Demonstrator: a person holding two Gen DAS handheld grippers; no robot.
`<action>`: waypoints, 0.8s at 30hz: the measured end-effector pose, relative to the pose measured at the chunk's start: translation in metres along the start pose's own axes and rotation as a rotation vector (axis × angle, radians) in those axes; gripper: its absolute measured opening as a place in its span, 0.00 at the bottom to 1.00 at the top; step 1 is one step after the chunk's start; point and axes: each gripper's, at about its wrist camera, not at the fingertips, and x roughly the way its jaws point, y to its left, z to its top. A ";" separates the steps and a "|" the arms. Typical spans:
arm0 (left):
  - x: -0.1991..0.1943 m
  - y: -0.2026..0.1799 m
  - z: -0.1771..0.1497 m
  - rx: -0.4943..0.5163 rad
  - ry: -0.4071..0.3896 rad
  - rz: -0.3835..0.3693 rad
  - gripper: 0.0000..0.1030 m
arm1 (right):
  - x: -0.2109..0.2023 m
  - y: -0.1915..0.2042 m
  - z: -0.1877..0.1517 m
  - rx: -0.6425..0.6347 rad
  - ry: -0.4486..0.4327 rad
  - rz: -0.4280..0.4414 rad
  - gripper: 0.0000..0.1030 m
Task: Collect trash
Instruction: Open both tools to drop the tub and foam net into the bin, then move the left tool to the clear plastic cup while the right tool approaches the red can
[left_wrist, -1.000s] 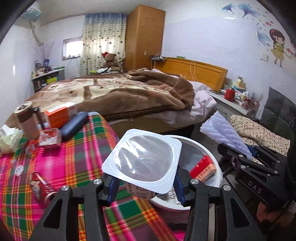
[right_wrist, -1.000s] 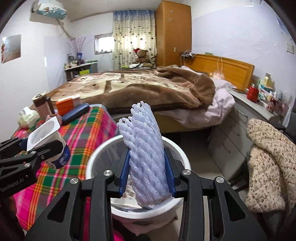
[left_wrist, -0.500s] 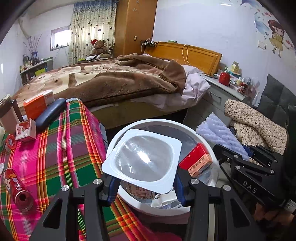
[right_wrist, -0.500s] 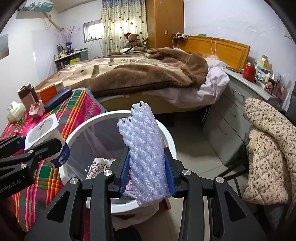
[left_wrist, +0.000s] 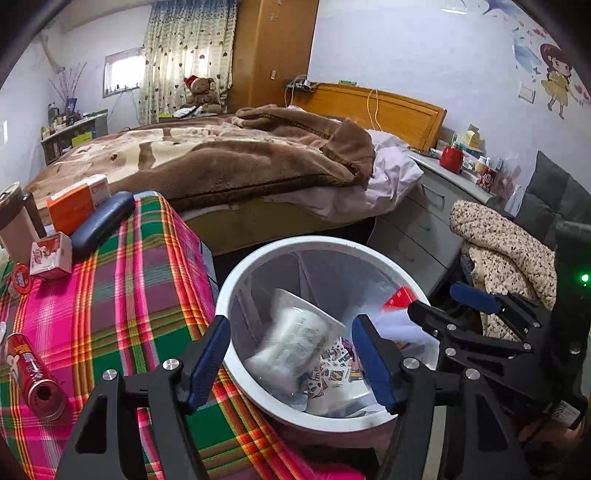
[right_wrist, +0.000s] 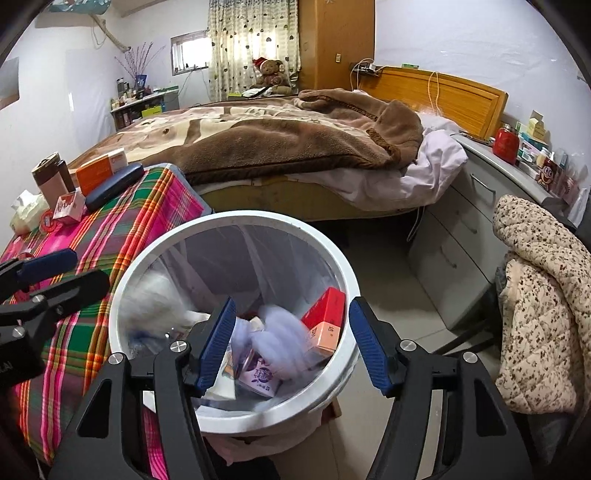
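Note:
Both grippers hang over the white lined trash bin beside the table. My left gripper has its jaws opening; the white yogurt cup is loose below them, blurred as it drops into the bin. The jaws of my right gripper are opening too, with no pad touching anything. The pale purple foam net is a blur falling among the rubbish. A red box and printed wrappers lie inside the bin.
On the plaid tablecloth lie a red can, a small red-white carton, a dark glasses case, an orange box and a brown tumbler. Behind are the bed, grey drawers and a quilted jacket.
Both grippers sank toward the bin, then their jaws spread. The yogurt cup left the left gripper and the foam net left the right one; both are dropping into the bin.

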 end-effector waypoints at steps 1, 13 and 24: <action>-0.002 0.000 0.000 0.001 -0.004 0.001 0.66 | -0.001 0.000 0.000 0.001 -0.002 -0.002 0.63; -0.029 0.022 -0.001 -0.041 -0.055 0.035 0.67 | -0.017 0.013 0.006 -0.004 -0.050 0.005 0.63; -0.063 0.053 -0.008 -0.079 -0.106 0.080 0.67 | -0.029 0.044 0.010 -0.034 -0.095 0.051 0.63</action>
